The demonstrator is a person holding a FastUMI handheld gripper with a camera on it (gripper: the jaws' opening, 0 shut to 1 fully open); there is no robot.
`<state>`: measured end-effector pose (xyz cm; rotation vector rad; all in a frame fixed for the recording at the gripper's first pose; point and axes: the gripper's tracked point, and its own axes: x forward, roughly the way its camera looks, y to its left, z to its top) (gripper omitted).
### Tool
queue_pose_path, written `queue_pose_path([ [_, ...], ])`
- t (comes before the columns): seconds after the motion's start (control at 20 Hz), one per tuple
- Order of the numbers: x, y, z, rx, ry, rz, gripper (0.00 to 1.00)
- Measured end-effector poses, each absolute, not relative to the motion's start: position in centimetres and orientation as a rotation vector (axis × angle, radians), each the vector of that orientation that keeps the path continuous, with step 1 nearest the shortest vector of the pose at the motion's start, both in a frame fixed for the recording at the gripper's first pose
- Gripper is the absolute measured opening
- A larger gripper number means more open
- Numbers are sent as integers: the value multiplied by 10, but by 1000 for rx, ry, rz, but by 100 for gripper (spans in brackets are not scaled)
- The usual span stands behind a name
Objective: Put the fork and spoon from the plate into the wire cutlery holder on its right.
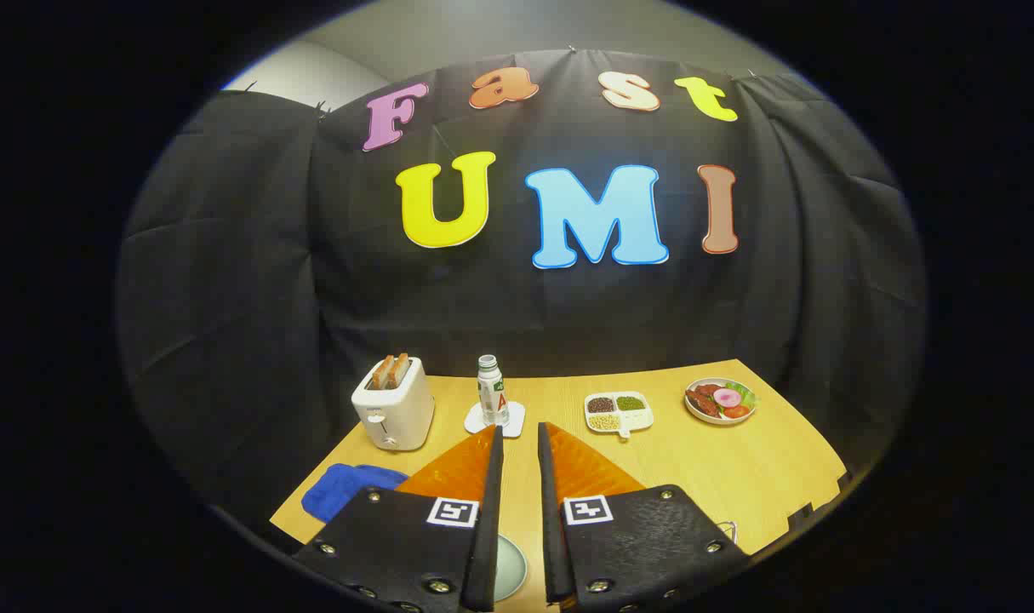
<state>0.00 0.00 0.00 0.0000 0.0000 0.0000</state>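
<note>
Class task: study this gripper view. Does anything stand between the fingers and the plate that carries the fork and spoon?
Nothing visible does. The gripper has its fingers slightly apart on nothing, and a bit of the plate shows low in the gap between them. Fork and spoon are hidden. The bottle and toaster stand well beyond.

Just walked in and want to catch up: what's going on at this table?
A person's handheld gripper hangs above the wooden table, fingers slightly apart and holding nothing. A pale round plate peeks out below between them. Beyond sit a white toaster with bread, a small bottle and a divided bean dish.
</note>
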Motion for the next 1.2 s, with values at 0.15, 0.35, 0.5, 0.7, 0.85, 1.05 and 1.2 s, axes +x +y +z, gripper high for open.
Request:
queue_pose_path([
  [0.15,1,5,1,-2,-7,13,23],
  [0.35,0,12,0,-9,-8,23,23],
  [0.5,-1,14,0,-17,-6,24,23],
  [0.7,-3,15,-2,-28,-4,19,23],
  [0.85,-2,16,-8,-30,5,15,23],
  [1.05,5,25,-42,-23,99,44,22],
  [1.2,11,35,-84,-7,231,80,23],
])
